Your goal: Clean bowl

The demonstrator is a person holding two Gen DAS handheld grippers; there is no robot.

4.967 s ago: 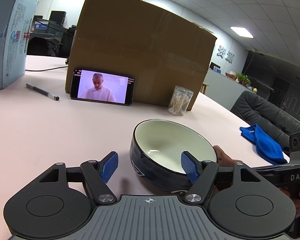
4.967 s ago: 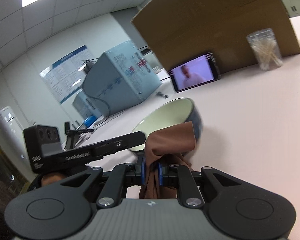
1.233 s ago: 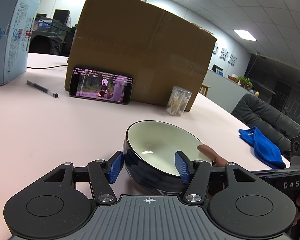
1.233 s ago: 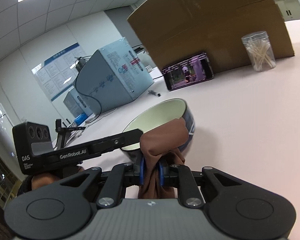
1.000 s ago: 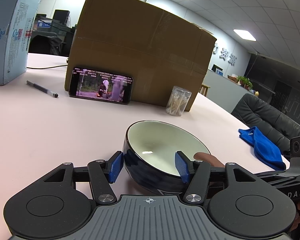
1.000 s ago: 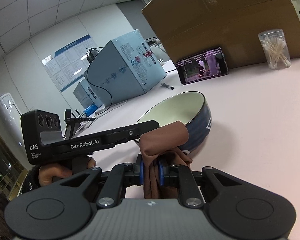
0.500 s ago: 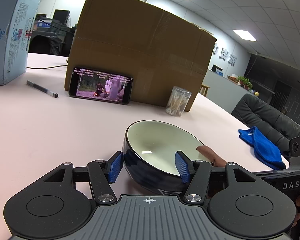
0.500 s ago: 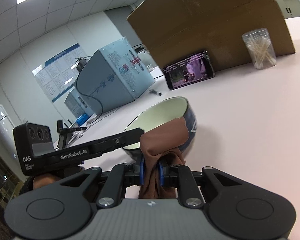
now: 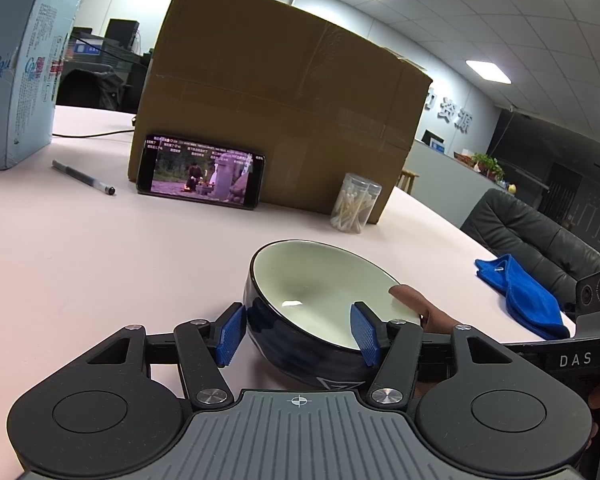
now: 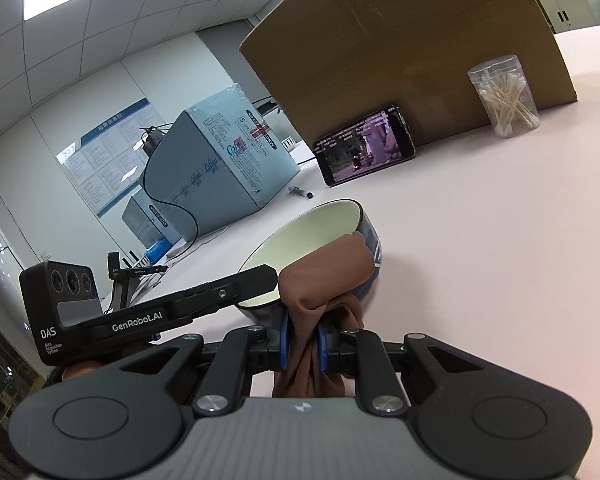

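Note:
A dark blue bowl (image 9: 320,292) with a cream inside sits on the pink table, tipped a little. My left gripper (image 9: 296,334) is shut on the bowl's near rim, one blue pad outside the wall and one inside. My right gripper (image 10: 302,342) is shut on a brown cloth (image 10: 324,276), whose bunched end presses on the bowl's (image 10: 312,236) rim. The cloth's tip (image 9: 410,298) shows over the bowl's right rim in the left wrist view.
A large cardboard box (image 9: 276,96) stands behind, with a phone (image 9: 200,170) playing video leaned on it. A jar of cotton swabs (image 9: 354,208), a pen (image 9: 82,177), a light blue carton (image 9: 16,72) and a blue cloth (image 9: 520,296) lie around.
The brown cloth has shifted slightly along the bowl's right rim. The left gripper, open around the bowl five seconds ago, has held its rim since.

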